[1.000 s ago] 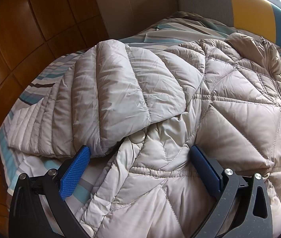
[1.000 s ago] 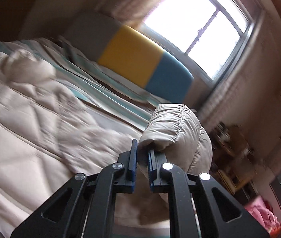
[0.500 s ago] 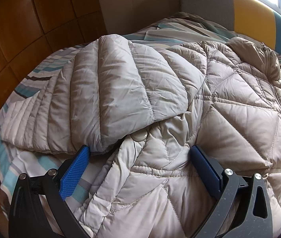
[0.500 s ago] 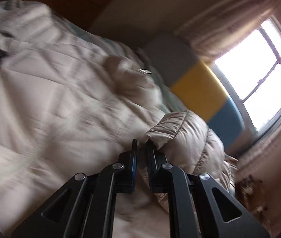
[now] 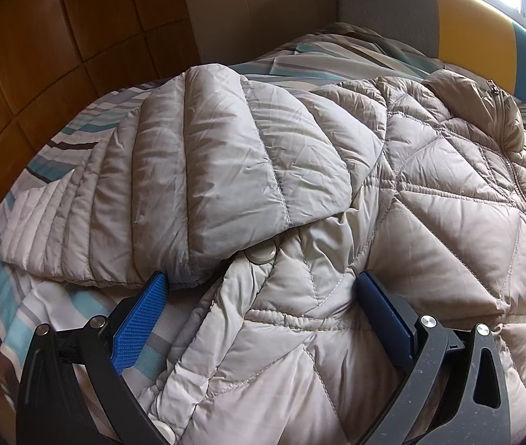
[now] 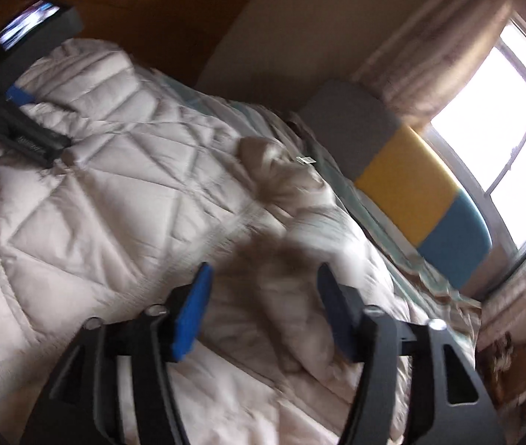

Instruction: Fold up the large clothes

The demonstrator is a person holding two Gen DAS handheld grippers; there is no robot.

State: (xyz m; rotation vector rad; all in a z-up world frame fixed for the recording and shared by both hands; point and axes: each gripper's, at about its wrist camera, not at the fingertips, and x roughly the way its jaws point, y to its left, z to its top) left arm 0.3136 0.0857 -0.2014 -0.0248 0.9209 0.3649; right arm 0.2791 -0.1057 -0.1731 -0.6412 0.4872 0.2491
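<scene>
Jacket (image 5: 429, 230) lies flat on bed (image 5: 59, 296). Right gripper (image 6: 263, 296) jaws just opened, sleeve (image 6: 300, 319) lying loose between them across jacket front. Left gripper (image 5: 263, 296) jaws wide apart, resting on jacket, probably pinning it.

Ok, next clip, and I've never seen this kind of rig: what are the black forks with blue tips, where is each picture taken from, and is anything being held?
There is no robot here. A person carries a hand-held gripper in each hand, each with a fisheye camera looking along its two blue-padded fingers. The left view shows the left hand-held gripper, jaws wide apart, resting over a beige quilted down jacket spread on a bed with a striped blue, white and grey sheet. One sleeve lies folded across the jacket. The right view shows the right hand-held gripper: its jaws have just been opening, and the blurred other sleeve lies between them, apparently released. Neither gripper clamps anything. Behind stands a grey, yellow and blue padded headboard.
</scene>
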